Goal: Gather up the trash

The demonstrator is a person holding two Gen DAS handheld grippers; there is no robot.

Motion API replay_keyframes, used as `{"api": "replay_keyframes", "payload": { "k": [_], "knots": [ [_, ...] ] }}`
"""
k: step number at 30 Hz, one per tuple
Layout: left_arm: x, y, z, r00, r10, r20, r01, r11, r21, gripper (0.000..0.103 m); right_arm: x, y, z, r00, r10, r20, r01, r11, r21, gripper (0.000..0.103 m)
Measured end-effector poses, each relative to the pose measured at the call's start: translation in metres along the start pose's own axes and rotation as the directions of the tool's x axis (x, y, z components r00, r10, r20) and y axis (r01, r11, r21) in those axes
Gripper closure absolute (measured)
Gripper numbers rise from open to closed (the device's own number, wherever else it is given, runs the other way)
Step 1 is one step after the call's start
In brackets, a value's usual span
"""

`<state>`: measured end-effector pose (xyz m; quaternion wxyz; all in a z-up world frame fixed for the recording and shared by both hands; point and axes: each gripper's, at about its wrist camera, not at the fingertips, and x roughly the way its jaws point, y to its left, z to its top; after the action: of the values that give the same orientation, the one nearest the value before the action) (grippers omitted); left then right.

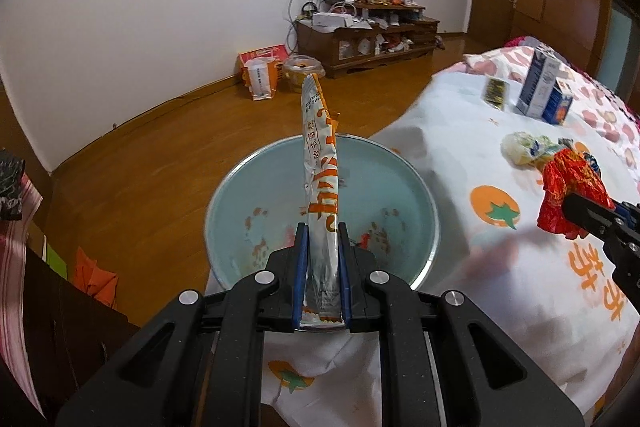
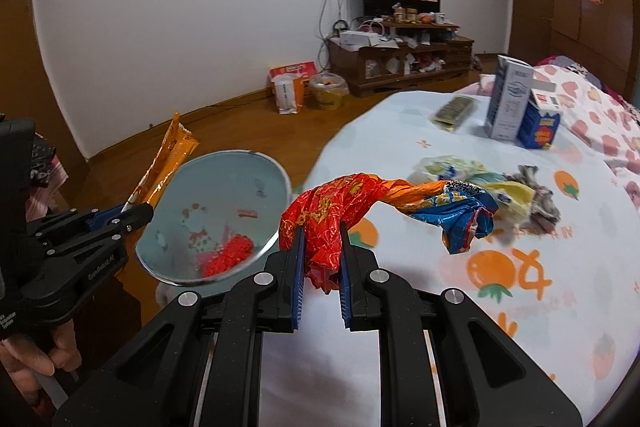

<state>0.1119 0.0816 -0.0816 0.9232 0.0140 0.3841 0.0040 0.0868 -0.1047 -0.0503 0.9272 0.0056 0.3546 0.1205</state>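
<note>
My left gripper (image 1: pixel 323 229) is shut on a long silver and orange snack wrapper (image 1: pixel 320 163) and holds it upright over a light blue basin (image 1: pixel 416 187) at the bed's edge. It also shows in the right wrist view (image 2: pixel 138 213) with the wrapper (image 2: pixel 170 159) sticking up beside the basin (image 2: pixel 276 167). My right gripper (image 2: pixel 322 227) is shut on a crumpled red, orange and blue foil wrapper (image 2: pixel 360 203), held above the bedspread right of the basin. In the left wrist view this wrapper (image 1: pixel 560 187) hangs from the right gripper (image 1: pixel 576 211).
More crumpled trash (image 2: pixel 516 195) lies on the orange-print bedspread (image 2: pixel 520 307). A milk carton (image 2: pixel 508 99), a small blue box (image 2: pixel 540 123) and a dark packet (image 2: pixel 454 113) stand further back. Red scraps (image 2: pixel 228 257) lie in the basin. Wooden floor, bags and a TV cabinet (image 2: pixel 400 59) lie beyond.
</note>
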Motion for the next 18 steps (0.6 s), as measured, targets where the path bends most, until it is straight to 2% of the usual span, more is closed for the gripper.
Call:
{"api": "replay_keyframes", "payload": {
  "k": [18],
  "knots": [
    [0.016,0.024,-0.001,1.000,0.003,-0.027,-0.005,0.999,-0.049,0.089,0.030,0.055,0.023,0.997,0.076,-0.012,-0.076,0.993,-0.091,0.088]
  ]
}}
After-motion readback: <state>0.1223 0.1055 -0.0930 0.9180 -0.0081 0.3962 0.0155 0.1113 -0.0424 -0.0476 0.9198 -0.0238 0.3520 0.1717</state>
